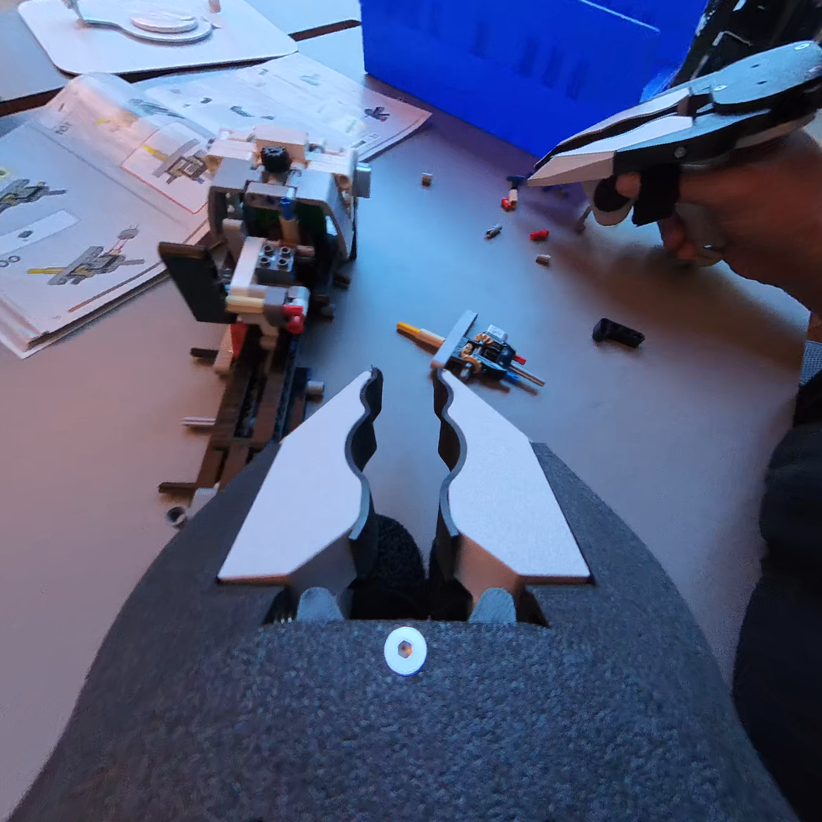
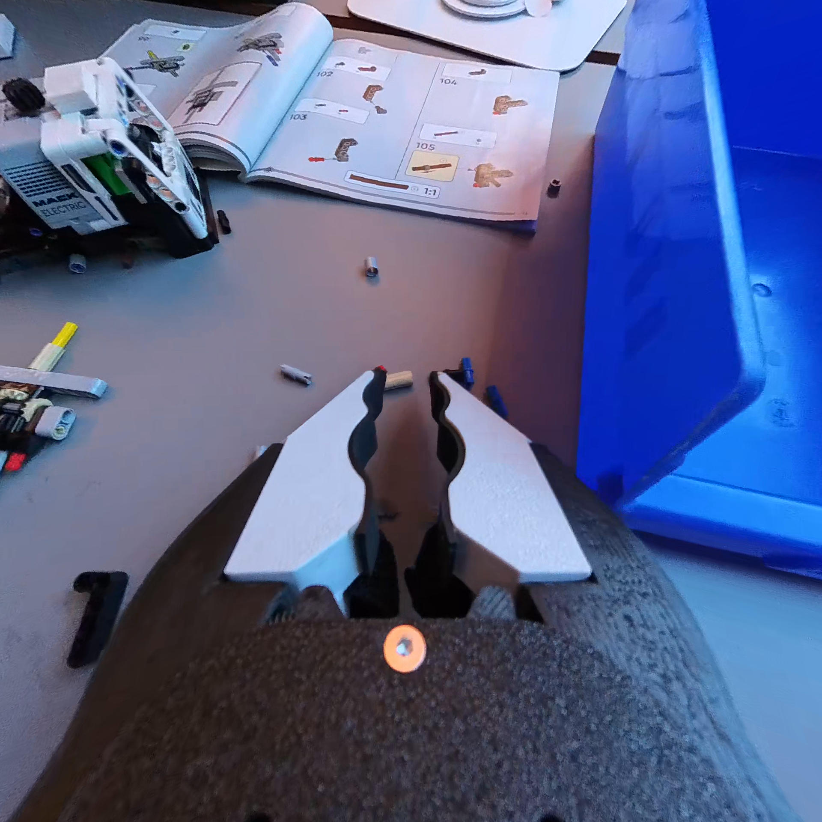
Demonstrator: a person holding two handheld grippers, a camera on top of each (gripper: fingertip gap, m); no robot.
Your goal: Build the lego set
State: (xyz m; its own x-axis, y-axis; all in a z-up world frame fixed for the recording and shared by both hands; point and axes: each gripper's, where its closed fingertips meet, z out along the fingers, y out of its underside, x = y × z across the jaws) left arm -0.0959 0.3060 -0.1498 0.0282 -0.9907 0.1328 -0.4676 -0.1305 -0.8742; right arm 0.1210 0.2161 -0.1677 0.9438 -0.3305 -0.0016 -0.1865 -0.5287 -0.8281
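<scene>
The left gripper [image 1: 407, 378] hung over a grey table [image 1: 445, 249] with its jaws spread and nothing between them, while the half-built truck [image 1: 271, 231] stood at ten o'clock from its tips, partly on the open instruction booklet [image 1: 89, 200]. A small loose assembly [image 1: 476, 349], a grey beam crossed by a yellow-tipped axle, lay just beyond the tips at one o'clock. The right gripper [image 2: 405, 378], held in a hand [image 1: 734, 213], was also parted and empty, hovering low over scattered small pieces: a tan pin [image 2: 398, 380] at twelve o'clock just past the tips, blue pins [image 2: 467, 369] at one o'clock beside the blue bin [image 2: 667, 311], a grey sleeve [image 2: 371, 267] farther out.

These plastic pieces appeared light, rigid and smooth, so a pin would probably roll or squirt free unless pinched across its middle in the notches of the jaws. The truck looked heavier and likely to shed parts if lifted by its white panels; its dark lower frame seemed the sounder hold. The small assembly was best taken by the flat grey beam, not the thin axle.
</scene>
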